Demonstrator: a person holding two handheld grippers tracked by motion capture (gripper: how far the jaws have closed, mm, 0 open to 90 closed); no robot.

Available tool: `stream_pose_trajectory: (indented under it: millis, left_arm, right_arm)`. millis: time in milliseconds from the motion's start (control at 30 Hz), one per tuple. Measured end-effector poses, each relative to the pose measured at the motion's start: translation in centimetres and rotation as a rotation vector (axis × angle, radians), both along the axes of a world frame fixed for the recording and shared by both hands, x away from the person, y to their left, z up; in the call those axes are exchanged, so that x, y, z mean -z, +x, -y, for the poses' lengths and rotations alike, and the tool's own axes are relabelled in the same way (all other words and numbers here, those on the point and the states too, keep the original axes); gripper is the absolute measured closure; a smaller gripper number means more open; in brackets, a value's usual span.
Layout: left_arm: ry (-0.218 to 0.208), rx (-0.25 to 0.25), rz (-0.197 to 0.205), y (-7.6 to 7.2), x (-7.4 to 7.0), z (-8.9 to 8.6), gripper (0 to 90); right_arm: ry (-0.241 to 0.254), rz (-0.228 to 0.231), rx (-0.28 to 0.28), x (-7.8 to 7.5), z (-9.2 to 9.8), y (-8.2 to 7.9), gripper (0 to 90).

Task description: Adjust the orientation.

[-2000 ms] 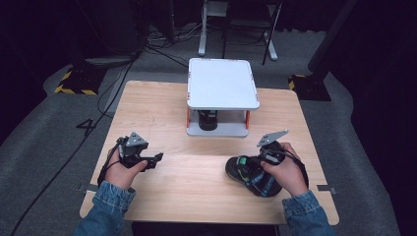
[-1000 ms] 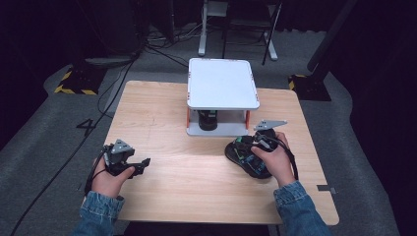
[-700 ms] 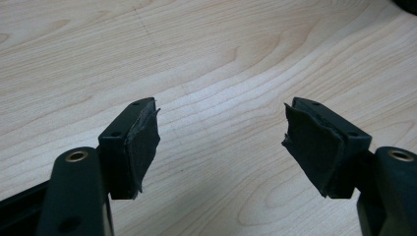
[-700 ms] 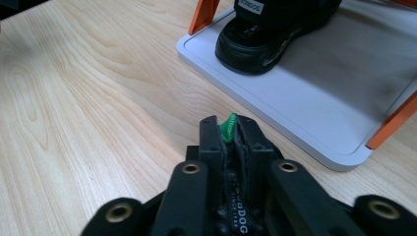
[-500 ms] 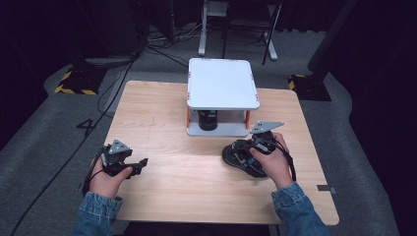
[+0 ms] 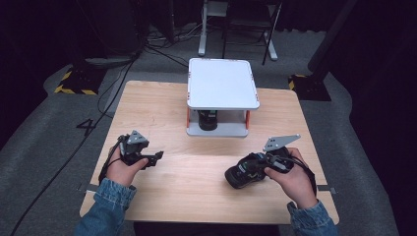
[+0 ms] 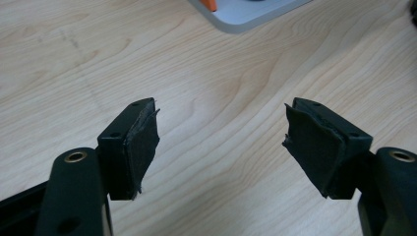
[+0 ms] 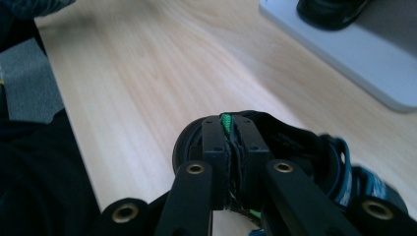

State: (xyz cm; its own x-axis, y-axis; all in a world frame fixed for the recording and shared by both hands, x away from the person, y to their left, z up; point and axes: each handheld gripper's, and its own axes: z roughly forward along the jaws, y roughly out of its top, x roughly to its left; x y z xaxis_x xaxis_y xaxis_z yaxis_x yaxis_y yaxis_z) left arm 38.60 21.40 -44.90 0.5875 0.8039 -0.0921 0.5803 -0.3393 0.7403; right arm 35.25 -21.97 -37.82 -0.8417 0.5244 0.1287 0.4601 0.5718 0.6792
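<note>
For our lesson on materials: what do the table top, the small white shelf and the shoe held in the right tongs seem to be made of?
Table top: wood or wood-look laminate, pale, matt, with visible grain lines.
Shelf: white boards, smooth and matt, probably plastic or painted board, on orange posts.
Shoe: seemingly fabric and synthetic, black with blue and green trim; the right tongs pinch its thin rim.

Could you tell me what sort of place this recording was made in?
Probably a lab or studio set up for recording: a bare wooden table ringed by dark curtains, cables trailing over grey carpet, and hazard-striped tape on the floor.
</note>
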Motion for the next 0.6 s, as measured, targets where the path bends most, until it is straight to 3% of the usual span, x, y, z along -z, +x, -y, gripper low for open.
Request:
stream_pose_trajectory:
  millis: [133, 167, 300, 333, 400, 433, 500, 600]
  left_arm:
    - [-0.011, 0.019, 0.006, 0.7, 0.0, 1.0, 28.2]
    - [-0.003, 0.036, 0.003, 1.1, 0.0, 1.4, 28.2]
    - [0.0, 0.054, 0.001, 1.7, 0.1, 2.4, 28.2]
    - [0.0, 0.054, 0.001, 1.7, 0.1, 2.4, 28.2]
    - [-0.008, 0.066, -0.004, 2.0, 0.1, 3.1, 28.2]
    - [-0.008, 0.066, -0.004, 2.0, 0.1, 3.1, 28.1]
    - [-0.006, 0.071, -0.001, 2.1, 0.0, 3.4, 28.1]
    - [-0.008, 0.076, 0.002, 2.2, 0.0, 3.4, 28.1]
  right_arm:
    - [-0.048, -0.038, 0.022, -0.6, 1.3, -1.4, 85.2]
    - [-0.07, -0.079, 0.033, -0.8, 2.4, -2.0, 85.1]
    - [-0.13, -0.156, 0.056, -0.8, 4.3, -2.9, 85.1]
    - [-0.13, -0.156, 0.056, -0.8, 4.3, -2.9, 85.1]
    - [-0.2, -0.223, 0.072, 0.2, 4.8, -3.1, 85.1]
    - [-0.2, -0.223, 0.072, 0.2, 4.8, -3.1, 85.1]
    - [-0.221, -0.275, 0.049, 1.4, 4.7, -3.1, 85.0]
    - [-0.21, -0.276, 0.039, 1.4, 4.6, -3.1, 84.5]
